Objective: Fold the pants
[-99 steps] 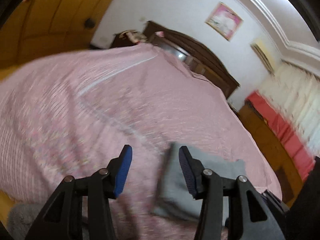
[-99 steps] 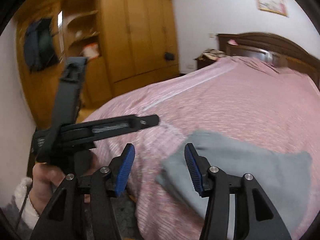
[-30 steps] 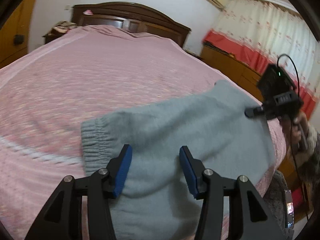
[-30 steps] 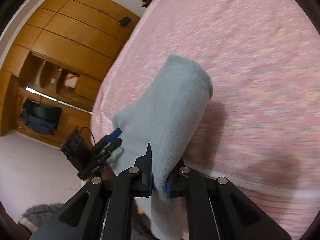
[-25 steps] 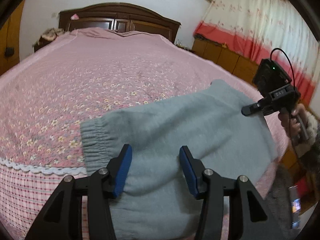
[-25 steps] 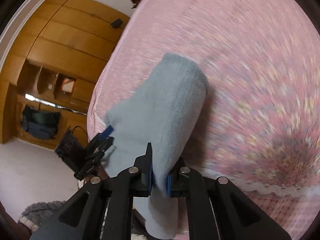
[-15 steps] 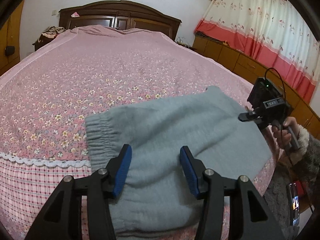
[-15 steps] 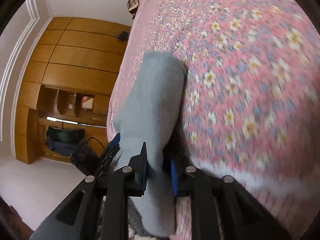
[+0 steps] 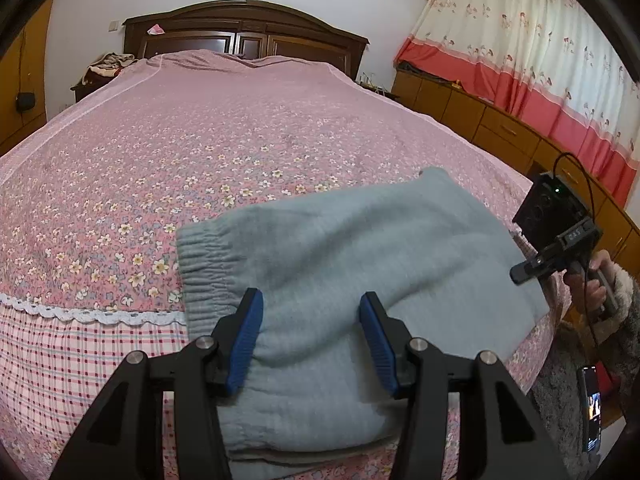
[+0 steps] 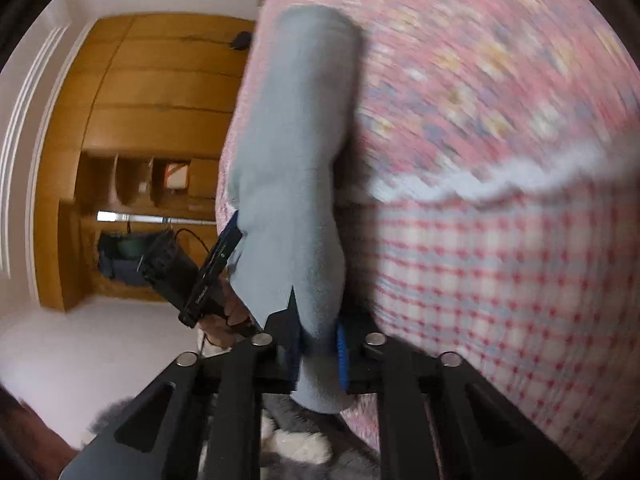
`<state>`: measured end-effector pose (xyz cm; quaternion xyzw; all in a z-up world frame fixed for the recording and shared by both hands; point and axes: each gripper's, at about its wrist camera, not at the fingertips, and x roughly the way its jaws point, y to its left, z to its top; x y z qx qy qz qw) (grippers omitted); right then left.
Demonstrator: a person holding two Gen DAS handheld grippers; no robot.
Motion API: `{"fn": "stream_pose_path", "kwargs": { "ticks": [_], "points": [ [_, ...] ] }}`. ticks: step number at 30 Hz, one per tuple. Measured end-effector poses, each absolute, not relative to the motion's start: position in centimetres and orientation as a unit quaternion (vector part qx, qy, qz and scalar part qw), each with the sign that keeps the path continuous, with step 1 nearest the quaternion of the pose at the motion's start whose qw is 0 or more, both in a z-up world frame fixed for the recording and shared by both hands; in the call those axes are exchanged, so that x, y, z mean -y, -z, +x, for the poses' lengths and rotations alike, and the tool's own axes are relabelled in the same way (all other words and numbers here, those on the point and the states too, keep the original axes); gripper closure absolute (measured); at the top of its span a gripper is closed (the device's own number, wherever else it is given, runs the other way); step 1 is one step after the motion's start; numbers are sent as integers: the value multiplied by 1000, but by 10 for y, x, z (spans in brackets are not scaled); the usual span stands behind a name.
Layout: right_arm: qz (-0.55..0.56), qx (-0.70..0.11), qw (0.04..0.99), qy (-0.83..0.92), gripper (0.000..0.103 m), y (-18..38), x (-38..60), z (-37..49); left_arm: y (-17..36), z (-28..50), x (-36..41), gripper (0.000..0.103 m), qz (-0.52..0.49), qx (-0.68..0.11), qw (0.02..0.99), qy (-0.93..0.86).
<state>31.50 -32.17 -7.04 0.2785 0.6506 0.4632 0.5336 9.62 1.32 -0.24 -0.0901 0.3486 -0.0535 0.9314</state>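
The grey-blue fleece pants point(image 9: 344, 264) lie folded at the near edge of the pink floral bed point(image 9: 208, 144), elastic waistband to the left. My left gripper point(image 9: 311, 340) is open, its blue pads either side of the pants' near part, above the fabric. My right gripper point(image 10: 318, 354) is shut on the far-right end of the pants point(image 10: 292, 168); it also shows in the left wrist view point(image 9: 556, 252) at the pants' right edge. The right wrist view is blurred.
A dark wooden headboard point(image 9: 244, 32) stands at the bed's far end. Wooden cabinets and red-and-cream curtains point(image 9: 520, 80) line the right wall. A wooden wardrobe point(image 10: 152, 128) stands on the left. The checked bed skirt point(image 9: 80, 368) hangs below the bed edge.
My right gripper has drawn the pants end down toward the bed edge, its jaws a little wider than a second ago. The pants shifted slightly right. My left gripper stays open over them.
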Motion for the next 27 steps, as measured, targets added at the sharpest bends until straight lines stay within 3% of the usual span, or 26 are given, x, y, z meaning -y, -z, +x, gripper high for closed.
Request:
{"fn": "stream_pose_path", "kwargs": {
  "ticks": [6,14,19,27],
  "points": [
    [276,-661,547,-434,89,67,325,305,4,100,-13,50,-83,-349,932,56],
    [283,-654,503,-489,75,77,317,279,8,97,-20,50,-90,-344,933,59],
    [258,-668,506,-481,89,83,311,269,8,96,-23,50,-93,-346,932,59],
    [284,-639,546,-461,89,82,322,261,8,95,-21,50,-88,-344,933,59]
  ]
}}
